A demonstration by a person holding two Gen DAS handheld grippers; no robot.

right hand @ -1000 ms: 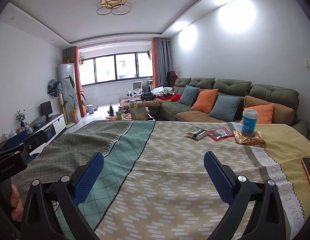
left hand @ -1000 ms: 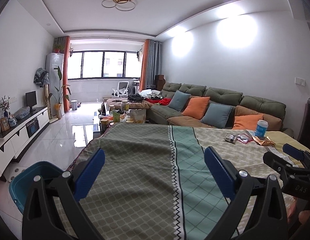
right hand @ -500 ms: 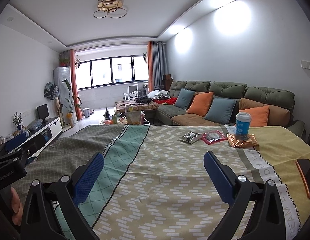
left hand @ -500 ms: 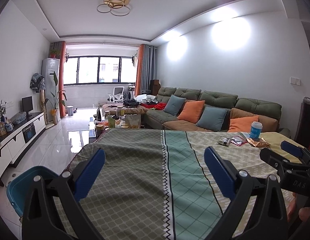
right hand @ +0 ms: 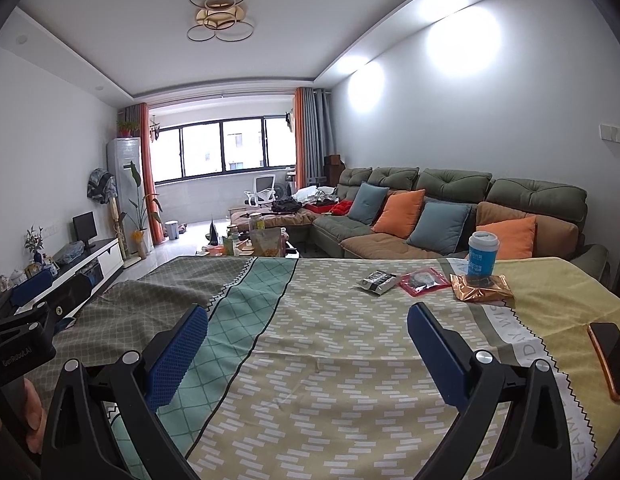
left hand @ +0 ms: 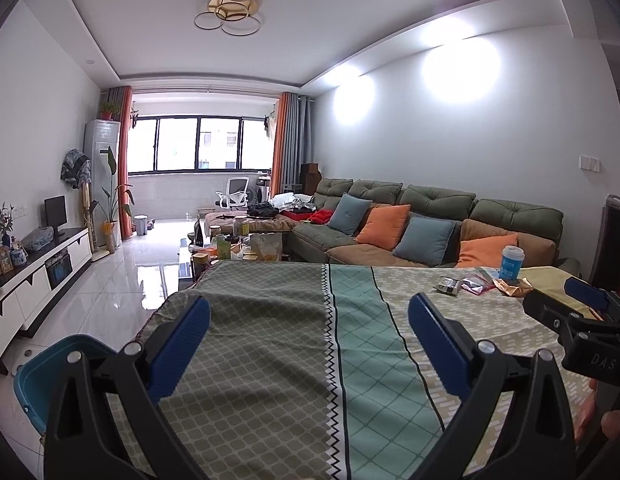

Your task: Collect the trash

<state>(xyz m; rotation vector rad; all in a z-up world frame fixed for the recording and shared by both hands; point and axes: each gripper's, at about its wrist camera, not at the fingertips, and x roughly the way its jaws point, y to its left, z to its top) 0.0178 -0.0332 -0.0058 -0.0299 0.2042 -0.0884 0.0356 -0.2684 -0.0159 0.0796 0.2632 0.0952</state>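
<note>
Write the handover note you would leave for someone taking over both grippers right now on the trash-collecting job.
Left gripper: open, empty, above the cloth-covered table.
Right gripper: open, empty.
Trash at the table's far right: black wrapper, red packet, gold wrapper with the blue cup standing on it.
Blue bin on the floor at the table's left.
Done: nothing collected.
Left: everything. The phone likely stays.

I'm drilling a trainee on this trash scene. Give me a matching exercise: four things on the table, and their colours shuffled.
Things:
1. cup
2. phone
3. wrapper under the cup
4. middle packet

Colours:
A. red
B. gold-brown foil
C. blue with white lid
D. dark screen, orange edge

Pairs: 1-C, 2-D, 3-B, 4-A
</note>
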